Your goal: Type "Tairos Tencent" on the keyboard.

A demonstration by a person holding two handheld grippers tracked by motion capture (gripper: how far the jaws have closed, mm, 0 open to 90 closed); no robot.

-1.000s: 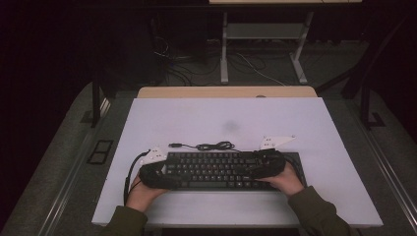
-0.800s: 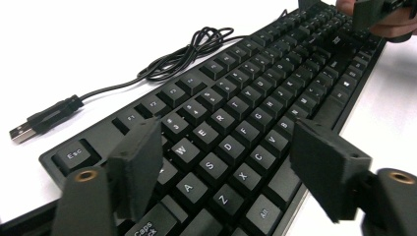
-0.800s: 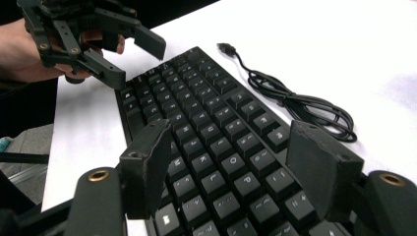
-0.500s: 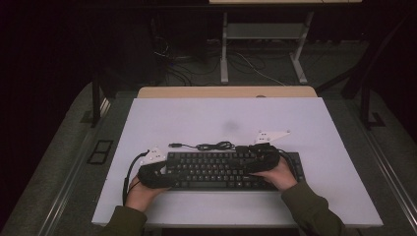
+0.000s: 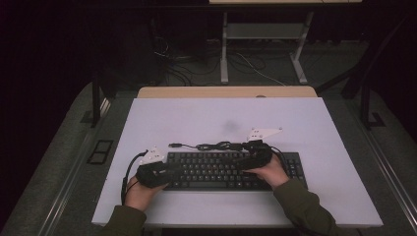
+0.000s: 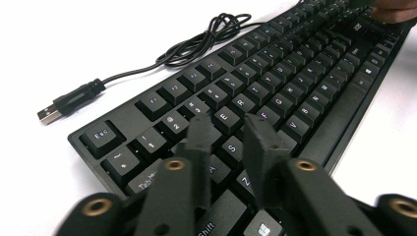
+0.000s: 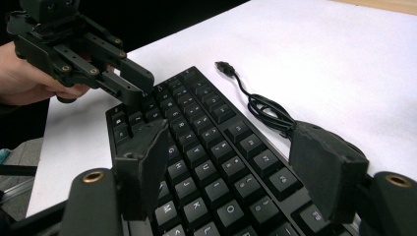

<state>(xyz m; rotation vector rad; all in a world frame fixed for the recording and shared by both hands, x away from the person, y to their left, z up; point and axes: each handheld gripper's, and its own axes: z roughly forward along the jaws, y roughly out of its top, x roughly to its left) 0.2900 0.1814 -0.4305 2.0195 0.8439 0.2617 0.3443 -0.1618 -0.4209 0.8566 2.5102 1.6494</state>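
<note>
On the white bench (image 5: 196,118) the black keyboard (image 5: 216,169) lay flat near our edge, its cable (image 5: 216,145) coiled just behind it and the USB plug (image 6: 49,114) resting on the bare surface off the Esc corner. We held the left tongs (image 6: 228,130) over the left end of the keys, above the letters beside Tab and Shift; their jaws had just been closing and stood with a narrow gap between them and nothing caught there. We held the right tongs (image 7: 236,157) over the right half of the keyboard with the jaws spread wide, gripping nothing. Each of our hands (image 5: 140,194) stayed wrapped around its own tool.
</note>
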